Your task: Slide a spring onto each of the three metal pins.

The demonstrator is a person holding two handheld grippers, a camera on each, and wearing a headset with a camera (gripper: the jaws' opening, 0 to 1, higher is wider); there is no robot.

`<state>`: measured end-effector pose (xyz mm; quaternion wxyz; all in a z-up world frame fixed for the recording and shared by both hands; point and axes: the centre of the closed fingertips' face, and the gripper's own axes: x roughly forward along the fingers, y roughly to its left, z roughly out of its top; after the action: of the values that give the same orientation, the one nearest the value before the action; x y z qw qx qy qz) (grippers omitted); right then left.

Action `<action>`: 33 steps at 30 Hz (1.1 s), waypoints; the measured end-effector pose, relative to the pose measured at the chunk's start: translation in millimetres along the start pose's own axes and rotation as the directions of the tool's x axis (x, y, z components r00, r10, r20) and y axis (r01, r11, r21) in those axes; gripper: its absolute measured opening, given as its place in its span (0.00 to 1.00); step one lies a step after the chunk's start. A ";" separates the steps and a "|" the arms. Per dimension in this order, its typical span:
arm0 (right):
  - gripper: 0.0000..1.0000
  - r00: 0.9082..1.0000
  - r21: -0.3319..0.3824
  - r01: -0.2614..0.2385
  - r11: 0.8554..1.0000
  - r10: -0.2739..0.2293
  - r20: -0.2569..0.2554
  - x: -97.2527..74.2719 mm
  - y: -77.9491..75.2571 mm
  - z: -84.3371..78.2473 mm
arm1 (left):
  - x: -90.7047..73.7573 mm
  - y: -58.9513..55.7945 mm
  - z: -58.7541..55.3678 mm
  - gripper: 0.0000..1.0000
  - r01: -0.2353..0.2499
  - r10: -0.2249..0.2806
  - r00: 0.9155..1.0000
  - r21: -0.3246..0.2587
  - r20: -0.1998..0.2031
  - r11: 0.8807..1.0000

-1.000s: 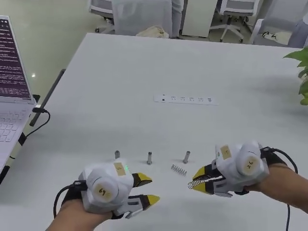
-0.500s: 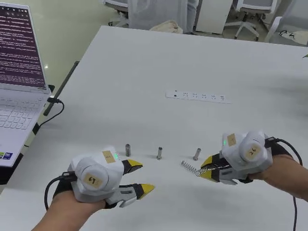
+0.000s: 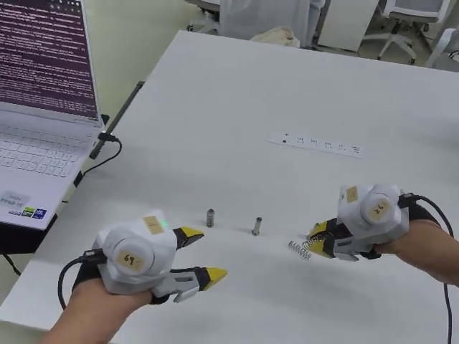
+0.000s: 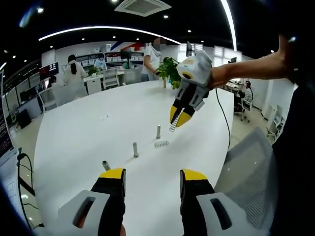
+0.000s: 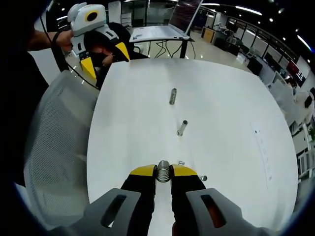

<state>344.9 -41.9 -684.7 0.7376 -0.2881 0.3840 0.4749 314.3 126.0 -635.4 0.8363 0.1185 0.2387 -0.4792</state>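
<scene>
Three short metal pins stand in a row on the white table. The left pin (image 3: 210, 217) looks coiled, as if a spring sits round it (image 5: 173, 96). The middle pin (image 3: 257, 226) is bare. My right gripper (image 3: 317, 240) is shut on a spring (image 5: 163, 171) and hovers at the right pin (image 4: 158, 131), hiding it in the head view. A loose spring (image 3: 297, 249) lies on the table just in front of that gripper. My left gripper (image 3: 201, 252) is open and holds nothing, just in front of the left pin.
An open laptop (image 3: 43, 107) sits at the left table edge with a cable (image 3: 107, 147) running from it. A white power strip (image 3: 319, 145) lies farther back. Office chairs (image 3: 401, 21) stand beyond the far edge. A mesh chair (image 5: 59, 147) is close by the near edge.
The head camera has swung left. My right gripper has carried the spring forward to the right pin, which its jaws now cover. The left gripper has stayed near the left pin.
</scene>
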 end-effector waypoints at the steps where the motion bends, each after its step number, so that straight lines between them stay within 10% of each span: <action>1: 0.09 1.000 -0.001 -0.002 1.000 0.002 -0.002 1.7 -0.9 1.1 | -1.6 2.1 -1.1 0.39 -0.008 0.008 1.000 -0.004 0.000 1.000; 17: 0.09 1.000 -0.036 -0.013 0.999 0.012 -0.025 25.3 -25.3 24.5 | -23.7 35.2 -41.8 0.54 -0.106 0.102 0.994 -0.111 -0.037 0.988; 33: 0.09 0.998 -0.049 -0.036 0.998 0.033 -0.045 43.7 -43.7 44.3 | -36.3 44.2 -31.3 0.62 -0.139 0.139 0.990 -0.133 -0.005 0.981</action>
<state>409.2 -2.7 -694.9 0.7131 -0.3103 0.3931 0.4906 327.9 189.1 -645.0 0.8743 0.0780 0.2594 -0.4028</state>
